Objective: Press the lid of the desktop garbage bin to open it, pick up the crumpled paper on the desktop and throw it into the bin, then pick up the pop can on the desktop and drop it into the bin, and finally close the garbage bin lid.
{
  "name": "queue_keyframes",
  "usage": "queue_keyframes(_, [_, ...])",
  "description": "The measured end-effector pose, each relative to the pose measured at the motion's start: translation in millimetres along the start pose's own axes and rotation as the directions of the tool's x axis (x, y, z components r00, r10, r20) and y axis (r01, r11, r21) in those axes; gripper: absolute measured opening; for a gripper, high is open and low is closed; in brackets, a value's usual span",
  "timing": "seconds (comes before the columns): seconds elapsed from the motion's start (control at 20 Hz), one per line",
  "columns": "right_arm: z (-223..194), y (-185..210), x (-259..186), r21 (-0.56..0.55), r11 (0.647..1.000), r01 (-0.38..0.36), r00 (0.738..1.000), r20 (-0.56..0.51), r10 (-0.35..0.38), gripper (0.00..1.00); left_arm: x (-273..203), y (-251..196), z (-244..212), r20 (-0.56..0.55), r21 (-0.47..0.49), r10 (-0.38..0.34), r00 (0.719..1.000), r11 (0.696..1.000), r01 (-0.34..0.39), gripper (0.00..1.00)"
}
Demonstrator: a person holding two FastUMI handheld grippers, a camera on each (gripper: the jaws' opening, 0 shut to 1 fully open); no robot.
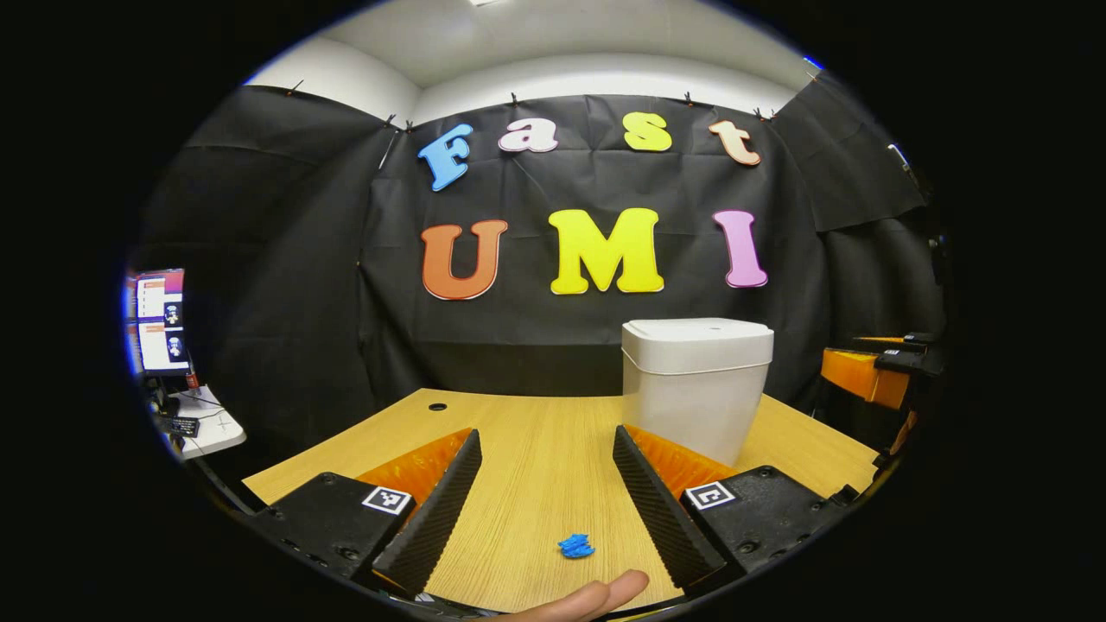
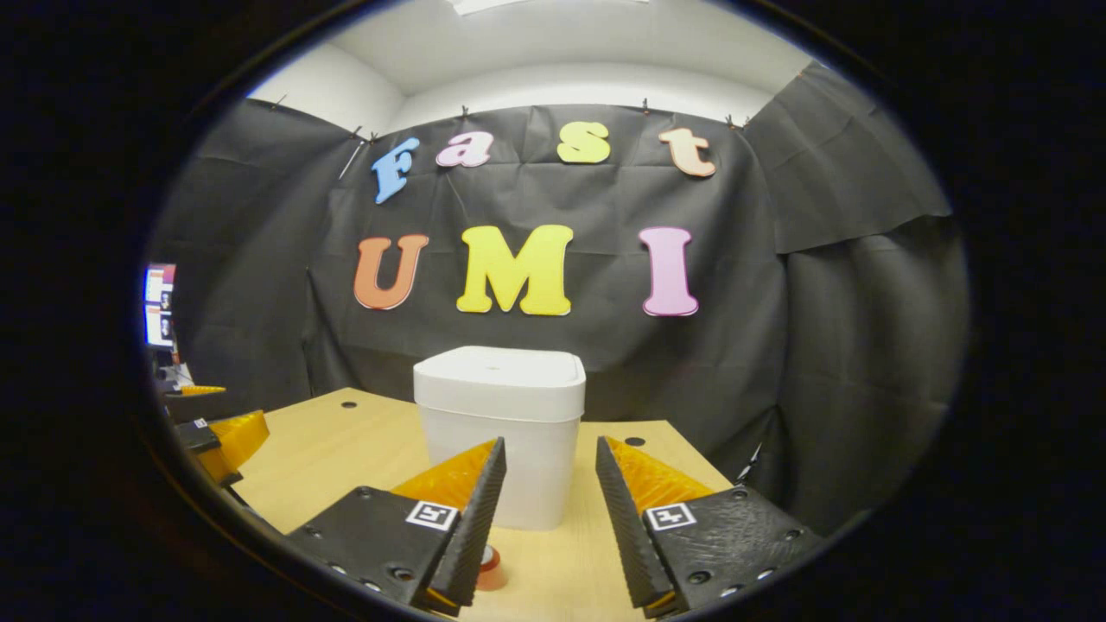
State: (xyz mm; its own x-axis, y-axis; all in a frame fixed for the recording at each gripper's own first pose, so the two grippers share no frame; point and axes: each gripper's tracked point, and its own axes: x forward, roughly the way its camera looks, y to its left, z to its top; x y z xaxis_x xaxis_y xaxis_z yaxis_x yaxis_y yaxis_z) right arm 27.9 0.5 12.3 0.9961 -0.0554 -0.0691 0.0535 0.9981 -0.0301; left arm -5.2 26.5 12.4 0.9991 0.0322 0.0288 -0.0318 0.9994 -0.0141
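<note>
The white bin point(image 1: 696, 380) stands on the wooden table with its lid point(image 1: 696, 333) down, to the right of and beyond my left gripper point(image 1: 546, 439). That gripper is open and holds nothing. A small blue crumpled paper point(image 1: 575, 545) lies on the table between its fingers, near the camera. In the right gripper view the bin point(image 2: 499, 432) stands straight ahead, lid point(image 2: 499, 371) closed. My right gripper point(image 2: 549, 449) is open and empty just in front of it. An orange pop can point(image 2: 492, 568) shows partly behind its left finger point(image 2: 471, 518).
A person's fingertip point(image 1: 605, 594) shows at the bottom edge. The right gripper point(image 1: 868, 373) appears at the far right, the left gripper point(image 2: 220, 436) at the far left. A monitor point(image 1: 160, 320) and a small white side table point(image 1: 212, 425) stand left of the wooden table point(image 1: 536, 432).
</note>
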Motion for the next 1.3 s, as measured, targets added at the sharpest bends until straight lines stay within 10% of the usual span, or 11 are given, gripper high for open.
queue_keyframes(0.25, [19,7,12,0.059,0.998,-0.020,1.000,0.003,0.020,0.55,0,-2,2,0.009,0.004,-0.013,1.000,1.000,0.013,0.99])
queue_keyframes(0.35, [26,8,19,0.075,0.997,-0.018,1.000,0.020,0.016,0.31,1,0,-2,-0.004,-0.007,-0.010,1.000,1.000,0.010,0.99])
queue_keyframes(0.45, [34,13,28,0.060,0.998,-0.026,0.999,0.025,0.024,0.38,3,2,-5,-0.016,-0.013,-0.004,1.000,1.000,0.004,0.99])
queue_keyframes(0.55, [40,19,36,0.033,0.999,-0.034,0.999,0.042,0.032,0.07,6,2,-6,-0.022,-0.012,-0.002,1.000,1.000,0.002,0.99])
queue_keyframes(0.65, [51,27,43,0.002,0.998,-0.056,0.996,0.063,0.056,0.01,6,4,-6,-0.024,-0.011,0.002,1.000,1.000,-0.003,0.99])
queue_keyframes(1.3, [50,61,135,-0.022,0.997,-0.071,0.991,-0.111,0.069,0.01,11,13,-13,-0.048,-0.024,0.012,0.999,1.000,-0.013,0.99])
